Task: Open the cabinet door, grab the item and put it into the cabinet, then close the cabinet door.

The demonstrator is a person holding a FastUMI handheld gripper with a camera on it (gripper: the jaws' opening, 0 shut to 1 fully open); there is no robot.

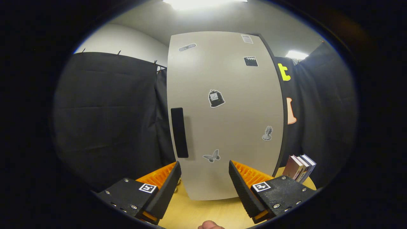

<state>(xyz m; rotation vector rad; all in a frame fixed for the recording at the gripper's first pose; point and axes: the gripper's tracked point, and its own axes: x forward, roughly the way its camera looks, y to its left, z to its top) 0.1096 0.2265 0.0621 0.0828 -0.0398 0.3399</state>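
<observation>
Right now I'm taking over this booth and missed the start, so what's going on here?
A person is holding the hand-held gripper up to a pale cabinet standing on a wooden table. The cabinet door is closed, and its dark handle sits near the door's left edge, just beyond the left finger. The fingers are spread open with nothing between them. A few books stand upright to the right of the cabinet, untouched so far.

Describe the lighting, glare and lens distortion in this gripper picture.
Gripper view: ceiling lights blow out to white; the cabinet door is evenly lit, its handle casting a soft shadow; fisheye bows the door's edges; the open gripper and books look sharp.
</observation>
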